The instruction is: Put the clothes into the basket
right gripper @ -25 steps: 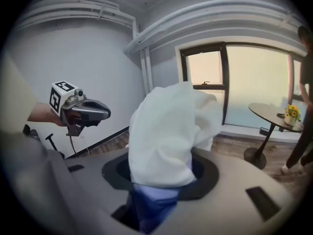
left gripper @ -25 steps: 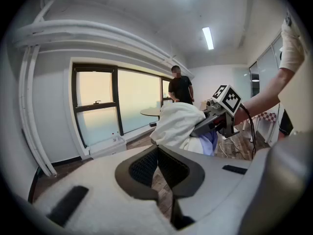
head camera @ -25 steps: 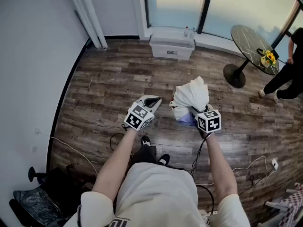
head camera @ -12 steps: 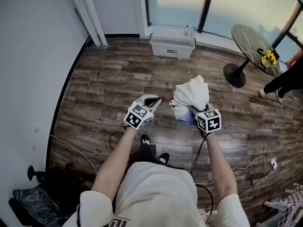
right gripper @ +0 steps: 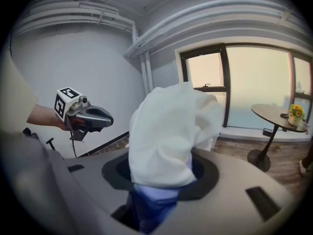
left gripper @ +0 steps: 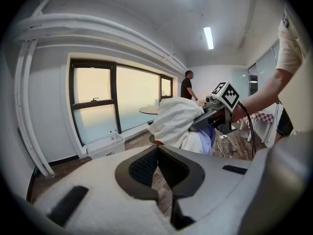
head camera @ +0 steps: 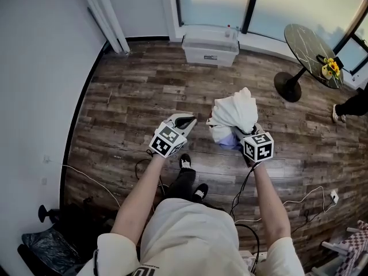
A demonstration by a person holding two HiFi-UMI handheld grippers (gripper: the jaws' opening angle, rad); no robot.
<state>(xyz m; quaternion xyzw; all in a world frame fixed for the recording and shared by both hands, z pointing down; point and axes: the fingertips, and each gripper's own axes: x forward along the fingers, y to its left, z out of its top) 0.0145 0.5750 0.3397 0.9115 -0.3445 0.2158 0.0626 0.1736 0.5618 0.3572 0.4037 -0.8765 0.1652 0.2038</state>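
My right gripper (head camera: 240, 135) is shut on a bundle of clothes (head camera: 233, 115): white cloth on top, a pale blue garment below. In the right gripper view the bundle of clothes (right gripper: 168, 131) bulges up from between the jaws and hides them. My left gripper (head camera: 185, 121) is held level beside it, on the left, with its jaws together and nothing between them. The left gripper view looks along its closed fingertips (left gripper: 155, 155) and catches the clothes (left gripper: 178, 122) and the right gripper (left gripper: 208, 119) beyond. No basket shows in any view.
A white lidded box (head camera: 210, 48) stands under the window. A round dark table (head camera: 313, 48) with yellow flowers (head camera: 330, 68) is at the upper right, with a person's leg (head camera: 351, 105) near it. Cables (head camera: 305, 197) trail over the wooden floor. A black bag (head camera: 49, 252) lies at the lower left.
Both grippers keep their pose and the bundle stays held. The view has shifted slightly, my feet have stepped, and the person at the right edge has moved further out of the picture.
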